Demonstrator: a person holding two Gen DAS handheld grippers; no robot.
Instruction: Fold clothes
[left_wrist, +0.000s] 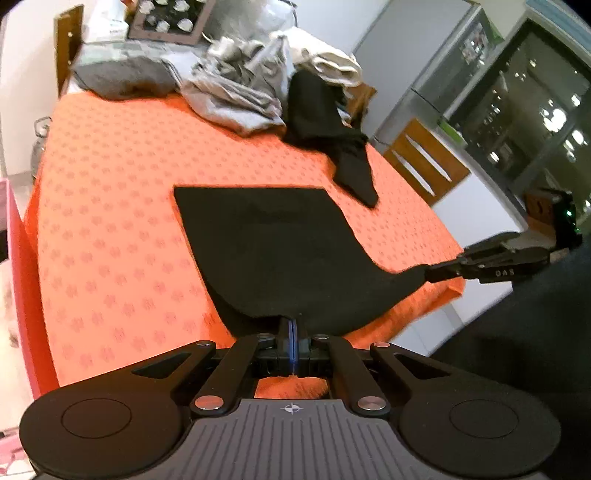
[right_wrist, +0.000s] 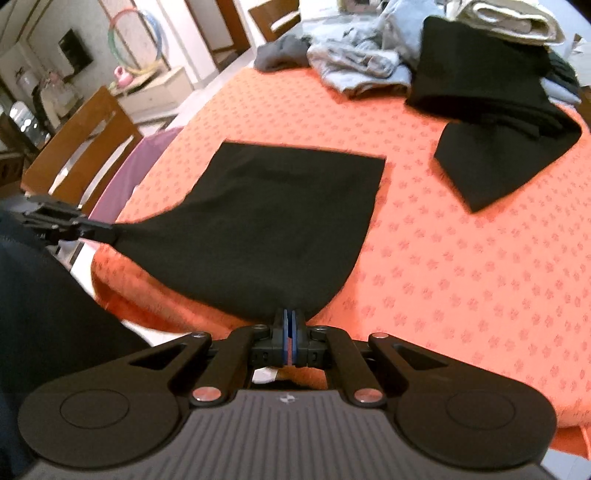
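Both the left gripper (left_wrist: 291, 325) and right gripper (right_wrist: 290, 314) pinch the black cloth's (left_wrist: 266, 243) near edge, at the table (left_wrist: 110, 221) edge. Only the right view shows a hoop (right_wrist: 136, 40).

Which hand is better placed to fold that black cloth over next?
Neither clearly: the left claw and right claw each pinch a near corner of the black cloth; likely both carry it together.

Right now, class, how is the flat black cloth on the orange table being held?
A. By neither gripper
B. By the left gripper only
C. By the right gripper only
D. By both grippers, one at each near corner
D: the left gripper and the right gripper each pinch a near corner of the black cloth.
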